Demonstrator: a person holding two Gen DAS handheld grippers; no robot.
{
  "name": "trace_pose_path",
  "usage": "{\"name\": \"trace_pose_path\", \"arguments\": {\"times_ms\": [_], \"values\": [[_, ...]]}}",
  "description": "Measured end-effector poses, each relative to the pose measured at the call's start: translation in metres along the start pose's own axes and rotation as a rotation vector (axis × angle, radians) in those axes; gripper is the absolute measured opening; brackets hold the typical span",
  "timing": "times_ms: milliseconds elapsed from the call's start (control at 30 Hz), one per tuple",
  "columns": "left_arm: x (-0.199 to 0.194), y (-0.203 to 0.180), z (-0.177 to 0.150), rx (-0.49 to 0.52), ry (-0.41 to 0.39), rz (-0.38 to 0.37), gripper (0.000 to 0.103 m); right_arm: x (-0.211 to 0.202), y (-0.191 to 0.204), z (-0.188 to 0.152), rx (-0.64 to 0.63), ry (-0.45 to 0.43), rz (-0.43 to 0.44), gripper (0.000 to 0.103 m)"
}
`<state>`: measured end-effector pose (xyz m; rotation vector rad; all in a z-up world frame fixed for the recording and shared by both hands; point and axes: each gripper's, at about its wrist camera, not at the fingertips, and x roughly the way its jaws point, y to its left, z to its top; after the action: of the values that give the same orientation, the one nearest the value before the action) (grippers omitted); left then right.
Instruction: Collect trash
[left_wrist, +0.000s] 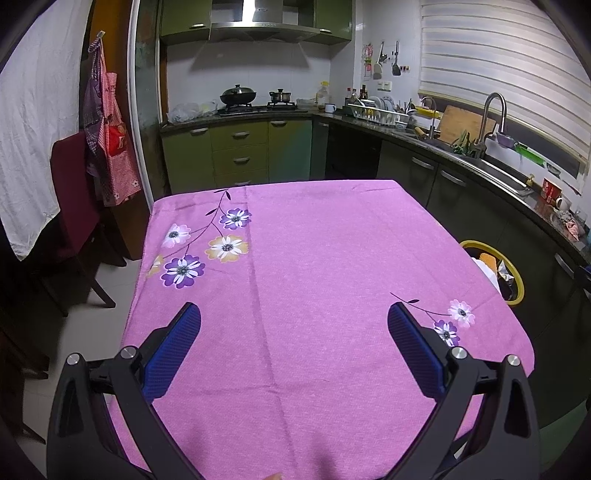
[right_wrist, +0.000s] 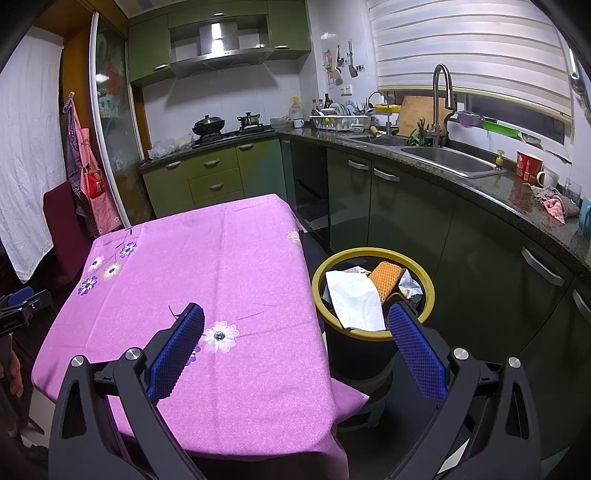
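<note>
pink-clothed table (left_wrist: 295, 295) bare; trash already in yellow-rimmed bin (right_wrist: 424, 275) beside right edge. left gripper (left_wrist: 293, 317) and right gripper (right_wrist: 295, 319) fingers spread, holding nothing. likely done; next, scan for leftovers.

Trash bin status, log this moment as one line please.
trash bin: holds white paper, orange sponge | left gripper: open | right gripper: open | pink tablecloth: no trash seen

A pink floral tablecloth (left_wrist: 314, 258) is covering the table directly ahead of the gripper. Beyond it, green cabinets (left_wrist: 236, 155) are lining the far wall under a steel range hood (left_wrist: 258, 26). To the right, a dark counter (right_wrist: 480, 192) is carrying a steel sink (right_wrist: 447, 162) beneath striped blinds (right_wrist: 461, 48). At left, a white sheet (left_wrist: 26, 147) is hanging beside a dark red chair (left_wrist: 74, 206).
</note>
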<state>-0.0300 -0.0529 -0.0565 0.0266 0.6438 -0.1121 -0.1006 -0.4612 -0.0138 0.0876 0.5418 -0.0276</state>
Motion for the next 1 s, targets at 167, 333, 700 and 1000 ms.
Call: {"name": "trace_pose_path", "arguments": {"times_ms": [167, 333, 700, 1000], "values": [[-0.0008, 0.0007, -0.0002, -0.002, -0.001, 0.005, 0.096, 0.0016, 0.0004, -0.001, 0.0, 0.005, 0.002, 0.098], [0.001, 0.0016, 0.0001, -0.005, 0.011, 0.011, 0.097, 0.0037, 0.0005, -0.0018, -0.003, 0.009, 0.003, 0.098], [0.0036, 0.0061, 0.0004, -0.016, 0.029, -0.002, 0.096, 0.0075, 0.0016, 0.0004, -0.009, 0.018, 0.002, 0.098], [0.0018, 0.0045, 0.0018, -0.006, -0.005, 0.018, 0.096, 0.0098, 0.0017, 0.0008, -0.013, 0.022, 0.001, 0.098]]}}
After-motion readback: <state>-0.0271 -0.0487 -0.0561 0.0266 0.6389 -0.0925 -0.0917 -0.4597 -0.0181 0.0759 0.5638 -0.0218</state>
